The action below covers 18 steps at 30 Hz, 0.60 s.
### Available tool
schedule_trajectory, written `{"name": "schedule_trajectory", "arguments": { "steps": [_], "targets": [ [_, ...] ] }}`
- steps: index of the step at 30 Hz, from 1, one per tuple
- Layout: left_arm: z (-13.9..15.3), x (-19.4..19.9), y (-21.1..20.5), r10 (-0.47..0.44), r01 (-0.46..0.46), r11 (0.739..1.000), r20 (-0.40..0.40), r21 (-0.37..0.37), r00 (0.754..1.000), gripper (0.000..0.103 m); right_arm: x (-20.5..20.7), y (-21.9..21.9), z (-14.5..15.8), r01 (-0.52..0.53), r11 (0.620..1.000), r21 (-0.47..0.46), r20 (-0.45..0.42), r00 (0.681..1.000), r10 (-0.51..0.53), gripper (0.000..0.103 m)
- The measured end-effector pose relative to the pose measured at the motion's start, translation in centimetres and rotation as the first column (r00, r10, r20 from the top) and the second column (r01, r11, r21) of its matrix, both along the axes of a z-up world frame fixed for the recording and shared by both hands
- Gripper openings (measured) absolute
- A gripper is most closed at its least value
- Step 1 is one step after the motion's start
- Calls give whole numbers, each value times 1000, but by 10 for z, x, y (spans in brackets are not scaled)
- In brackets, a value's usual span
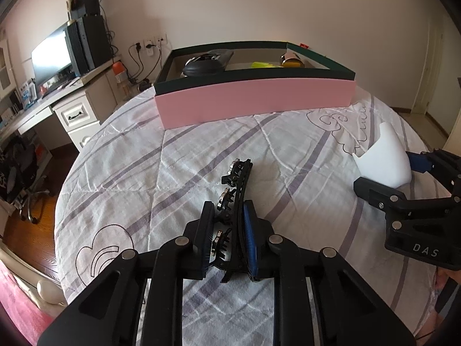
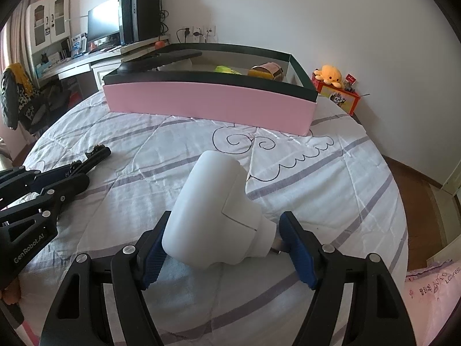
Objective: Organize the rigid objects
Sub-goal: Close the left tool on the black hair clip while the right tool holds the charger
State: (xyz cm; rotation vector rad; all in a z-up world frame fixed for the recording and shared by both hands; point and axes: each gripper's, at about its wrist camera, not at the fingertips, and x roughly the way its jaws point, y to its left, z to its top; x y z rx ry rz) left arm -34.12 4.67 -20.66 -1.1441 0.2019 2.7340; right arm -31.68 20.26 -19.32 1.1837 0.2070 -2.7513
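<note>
1. Left gripper (image 1: 229, 240) pinched onto a black hair clip (image 1: 234, 199), low over the quilt (image 1: 144, 158) at the near middle of the left wrist view; pads pressed against both flanks of the clip, its studded far end sticking out past the fingertips.
2. Right gripper (image 2: 227, 248) spread wide around a white plastic object (image 2: 219, 210) lying on the quilt; left pad touching or just beside its bulbous body, right pad just beside its narrow neck, grip not closed.
3. Far across the bed, a shallow open box (image 1: 259, 101) with pink sides and a dark green rim.
4. Inside the box, left part: a dark rounded item (image 1: 201, 67) and a long dark flat piece (image 2: 161, 57) leaning over the rim, exact kind hard to tell.
5. Inside the box, middle: something bright yellow-green (image 2: 226, 70), small and partly hidden by the rim.
6. Inside the box, right part: a brown and yellow cylindrical thing (image 2: 266, 72) lying on its side.
7. Beyond the box's right corner, a yellow plush octopus (image 2: 328, 75) on a red carton (image 2: 343, 98).
</note>
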Motion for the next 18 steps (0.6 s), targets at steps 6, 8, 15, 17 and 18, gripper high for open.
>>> {"name": "schedule_trajectory", "arguments": {
  "steps": [6, 8, 15, 17, 18],
  "targets": [
    [3, 5, -2, -8, 8, 1000, -7, -4, 1000, 19, 2, 3, 3, -1, 1000, -29, -16, 1000, 0, 75],
    [8, 8, -4, -9, 9, 1000, -16, -1, 1000, 19, 4, 6, 6, 8, 999, -48, -21, 1000, -9, 75],
    [30, 20, -16, 2, -1, 1000, -72, 12, 997, 19, 17, 0, 19, -25, 993, -119, -38, 999, 21, 75],
    [38, 24, -22, 3, 0, 999, -87, 38, 996, 19, 21, -4, 25, -41, 990, -132, -47, 998, 36, 75],
    [40, 25, -23, 0, 4, 999, -90, 43, 996, 19, 23, -5, 28, -47, 989, -138, -56, 998, 40, 75]
  ]
}}
